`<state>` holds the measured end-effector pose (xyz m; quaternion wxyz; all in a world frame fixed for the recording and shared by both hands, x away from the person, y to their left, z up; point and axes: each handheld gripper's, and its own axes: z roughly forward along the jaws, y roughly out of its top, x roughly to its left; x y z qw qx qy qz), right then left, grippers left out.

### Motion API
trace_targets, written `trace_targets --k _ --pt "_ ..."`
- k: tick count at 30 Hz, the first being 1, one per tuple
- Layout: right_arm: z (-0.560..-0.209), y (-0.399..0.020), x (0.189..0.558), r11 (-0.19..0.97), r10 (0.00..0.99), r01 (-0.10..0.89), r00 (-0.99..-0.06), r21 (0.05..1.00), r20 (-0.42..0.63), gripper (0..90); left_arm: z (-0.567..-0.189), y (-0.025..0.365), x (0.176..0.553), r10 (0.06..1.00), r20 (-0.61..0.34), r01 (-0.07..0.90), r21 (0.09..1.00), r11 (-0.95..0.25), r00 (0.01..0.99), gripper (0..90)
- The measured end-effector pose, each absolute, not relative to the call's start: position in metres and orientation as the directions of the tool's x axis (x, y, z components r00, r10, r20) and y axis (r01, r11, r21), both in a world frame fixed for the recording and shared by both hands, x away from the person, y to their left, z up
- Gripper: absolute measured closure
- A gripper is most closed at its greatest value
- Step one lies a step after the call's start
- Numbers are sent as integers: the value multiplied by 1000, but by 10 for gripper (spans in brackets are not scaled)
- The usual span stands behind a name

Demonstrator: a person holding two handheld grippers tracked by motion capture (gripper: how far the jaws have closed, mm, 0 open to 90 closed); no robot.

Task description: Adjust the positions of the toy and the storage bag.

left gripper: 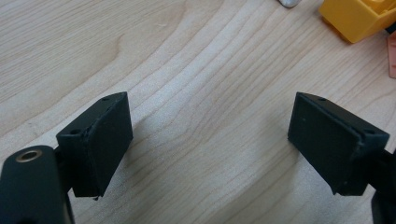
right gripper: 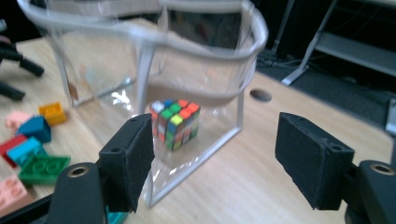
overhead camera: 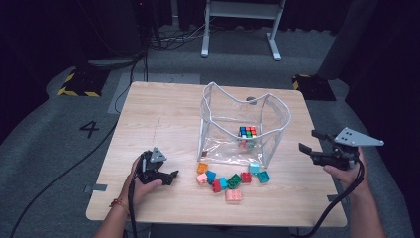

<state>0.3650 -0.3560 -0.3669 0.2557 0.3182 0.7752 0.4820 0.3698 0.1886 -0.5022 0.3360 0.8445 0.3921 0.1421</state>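
High view: we rest the left gripper (overhead camera: 168, 174) spread and empty beside the bricks (overhead camera: 230, 178); the right gripper (overhead camera: 313, 145) hangs spread off the table's edge.

Left gripper view: approach the orange brick (left gripper: 362, 16) squarely.

Right gripper view: the clear bag (right gripper: 140, 32) holds one puzzle cube (right gripper: 176, 122); we keep its rim open.

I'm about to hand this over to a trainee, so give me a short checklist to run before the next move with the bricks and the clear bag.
1. Left gripper open and empty, resting on the table: ok.
2. Right gripper open and empty, aimed at the clear bag: ok.
3. Bag upright, mouth open: ok.
4. Puzzle cube inside the bag: ok.
5. Loose bricks clustered in front of the bag, none held: ok.
6. Whether the bag will stay put when touched: cannot tell.
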Motion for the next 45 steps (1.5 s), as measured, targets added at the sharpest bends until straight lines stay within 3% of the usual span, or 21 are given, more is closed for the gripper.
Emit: trace_targets --k 24,40,45 --pt "-469 -306 347 495 602 343 -798 798 -32 300 -502 189 370 756 -22 565 679 -469 654 140" --pt "-502 -271 353 544 596 363 -802 757 -44 277 -502 188 370 758 -28 570 677 -465 652 140" --pt "-503 -269 357 525 621 378 -783 763 -39 318 -502 188 369 760 -30 574 675 -464 650 139"
